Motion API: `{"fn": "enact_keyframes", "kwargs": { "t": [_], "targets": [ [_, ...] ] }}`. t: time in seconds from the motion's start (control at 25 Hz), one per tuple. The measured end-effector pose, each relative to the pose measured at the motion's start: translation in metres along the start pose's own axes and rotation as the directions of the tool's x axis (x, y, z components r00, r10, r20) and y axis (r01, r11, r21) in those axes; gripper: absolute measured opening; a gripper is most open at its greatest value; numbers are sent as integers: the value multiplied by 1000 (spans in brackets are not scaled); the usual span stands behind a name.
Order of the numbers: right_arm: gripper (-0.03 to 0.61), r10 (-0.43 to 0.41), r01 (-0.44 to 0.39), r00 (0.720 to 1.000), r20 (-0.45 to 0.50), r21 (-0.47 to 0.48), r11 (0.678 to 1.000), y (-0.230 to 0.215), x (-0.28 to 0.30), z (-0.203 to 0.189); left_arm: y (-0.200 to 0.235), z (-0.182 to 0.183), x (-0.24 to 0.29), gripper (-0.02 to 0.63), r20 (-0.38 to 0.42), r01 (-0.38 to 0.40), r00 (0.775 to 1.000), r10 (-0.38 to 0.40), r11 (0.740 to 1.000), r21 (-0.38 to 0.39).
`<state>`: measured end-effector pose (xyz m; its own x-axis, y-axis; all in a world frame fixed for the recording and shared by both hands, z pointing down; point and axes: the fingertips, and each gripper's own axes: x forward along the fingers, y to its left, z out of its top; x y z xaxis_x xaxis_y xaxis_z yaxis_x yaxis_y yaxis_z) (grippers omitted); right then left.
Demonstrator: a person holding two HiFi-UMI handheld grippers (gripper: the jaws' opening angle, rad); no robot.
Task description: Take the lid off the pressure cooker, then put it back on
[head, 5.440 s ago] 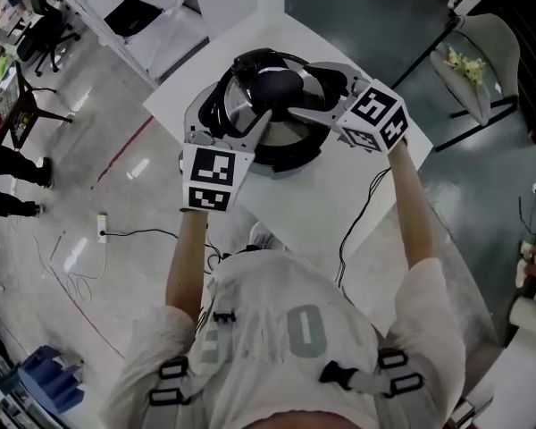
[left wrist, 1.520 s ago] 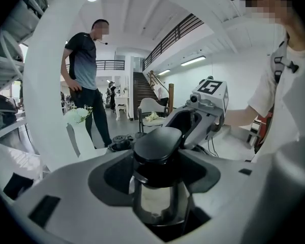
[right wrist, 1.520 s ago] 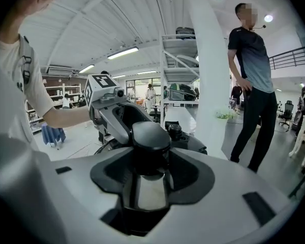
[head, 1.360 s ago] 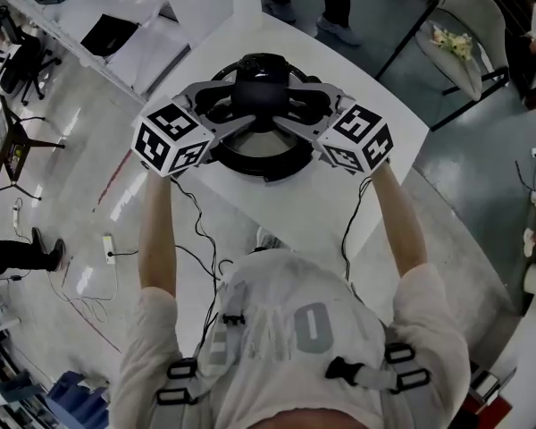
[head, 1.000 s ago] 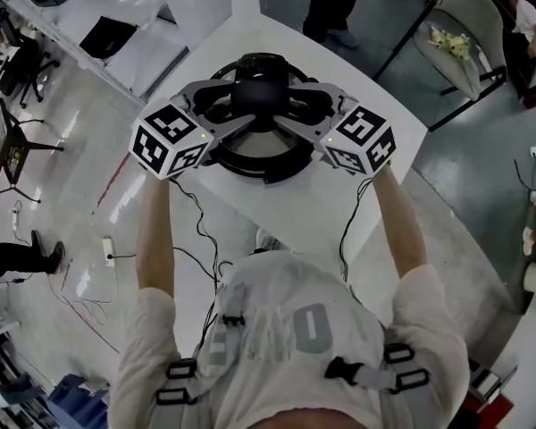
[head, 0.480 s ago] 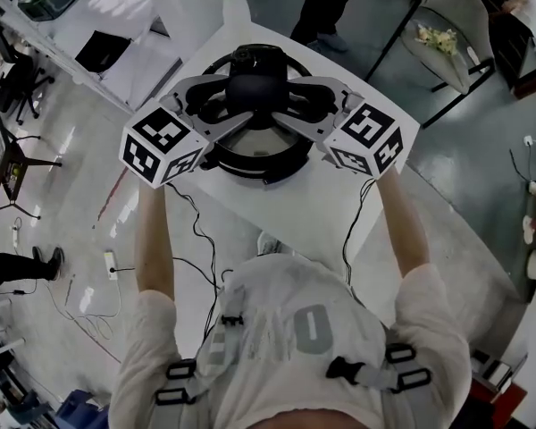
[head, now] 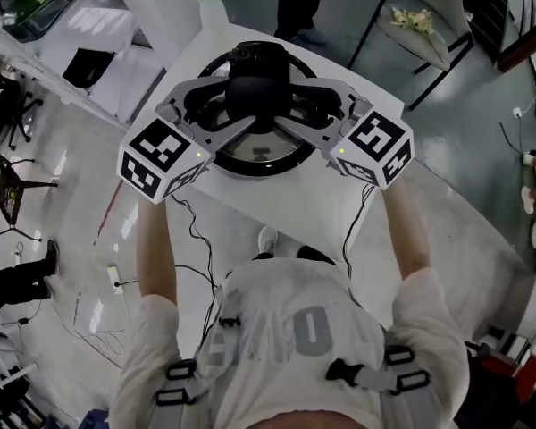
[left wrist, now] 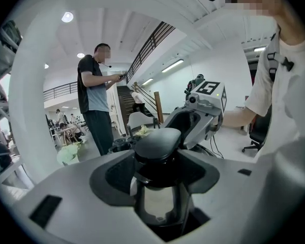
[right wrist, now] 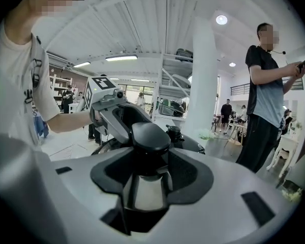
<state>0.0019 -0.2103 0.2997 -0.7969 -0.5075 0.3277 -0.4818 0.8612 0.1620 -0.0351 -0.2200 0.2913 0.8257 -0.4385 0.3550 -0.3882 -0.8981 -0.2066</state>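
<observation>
**Both grippers clamped on the lid knob [head: 250, 89]**

My left gripper [head: 218, 107] and right gripper [head: 293, 107] meet from opposite sides. Each one's jaws are clenched on the black lid knob, which fills the gap between them in both gripper views. The knob sits over the middle of the round pressure cooker [head: 284, 161], which stands on a white table [head: 317, 199]. I cannot tell whether the lid is clear of the pot. A person [left wrist: 95, 98] stands beyond the table.

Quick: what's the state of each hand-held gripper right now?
Left hand-held gripper: closed on the lid knob.
Right hand-held gripper: closed on the same lid knob, from the opposite side.
</observation>
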Motion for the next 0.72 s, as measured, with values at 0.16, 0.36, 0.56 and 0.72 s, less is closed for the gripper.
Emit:
{"fn": "enact_keyframes", "kwargs": {
  "t": [0.16, 0.36, 0.56, 0.72],
  "targets": [
    [209, -28, 28, 1000, 4, -8, 1000, 3, -37, -4, -29, 19, 13, 259, 12, 14, 1000, -14, 1000, 18],
    [209, -41, 41, 999, 13, -10, 999, 5, -86, -21, -70, 39, 38, 259, 14, 17, 1000, -17, 999, 31],
    [209, -29, 29, 1000, 11, -18, 999, 5, -138, -38, -113, 61, 65, 259, 14, -2, 1000, 2, 1000, 27],
    [209, -5, 5, 1000, 7, -21, 1000, 12, -178, -56, -152, 71, 83, 259, 10, -23, 1000, 23, 1000, 10]
  ]
}}
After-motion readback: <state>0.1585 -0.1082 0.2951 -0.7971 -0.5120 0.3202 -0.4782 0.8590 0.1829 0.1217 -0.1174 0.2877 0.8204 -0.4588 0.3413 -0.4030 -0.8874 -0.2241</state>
